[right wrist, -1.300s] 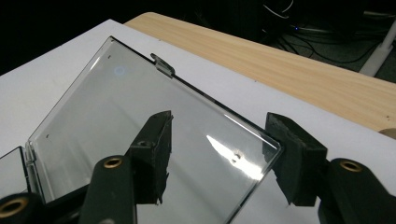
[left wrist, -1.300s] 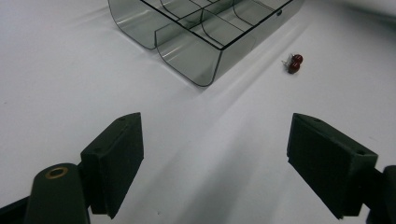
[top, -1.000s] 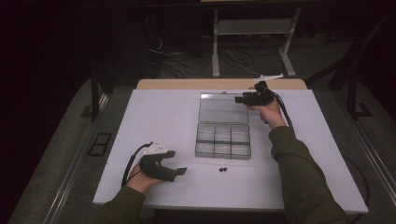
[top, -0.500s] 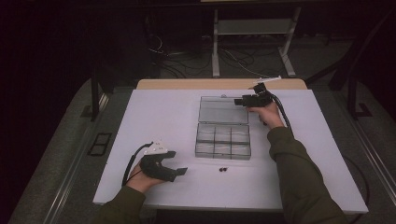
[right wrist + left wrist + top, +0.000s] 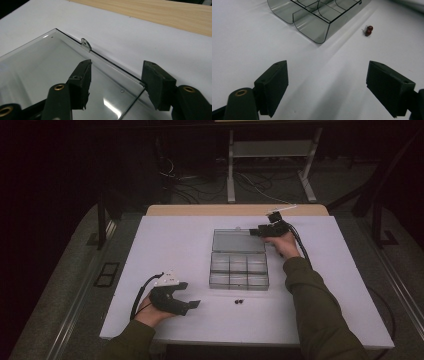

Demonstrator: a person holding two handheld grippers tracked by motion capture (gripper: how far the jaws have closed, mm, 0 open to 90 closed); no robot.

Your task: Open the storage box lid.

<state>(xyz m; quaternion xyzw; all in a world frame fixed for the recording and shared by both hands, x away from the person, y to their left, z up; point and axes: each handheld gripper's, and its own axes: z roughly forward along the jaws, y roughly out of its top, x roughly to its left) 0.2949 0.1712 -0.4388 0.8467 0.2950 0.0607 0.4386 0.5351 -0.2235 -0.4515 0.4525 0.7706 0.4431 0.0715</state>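
Compartment box (image 5: 239, 267) lies open, lid (image 5: 37, 72) flat beneath the right hand-held gripper (image 5: 117, 82), jaws apart, empty; closing remains.

We see a clear compartment box (image 5: 239, 271) lying on the white table (image 5: 175, 245), its lid (image 5: 238, 241) open flat behind it, compartments looking empty.

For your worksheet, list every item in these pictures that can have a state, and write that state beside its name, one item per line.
Compartment box: open, compartments look empty.
Lid: folded back flat on the table.
Lid latch tab: unfastened, sticking up.
Two red beads: loose on the table, outside the box, touching each other.
Left gripper: open, holding nothing.
Right gripper: open, astride the lid's corner.
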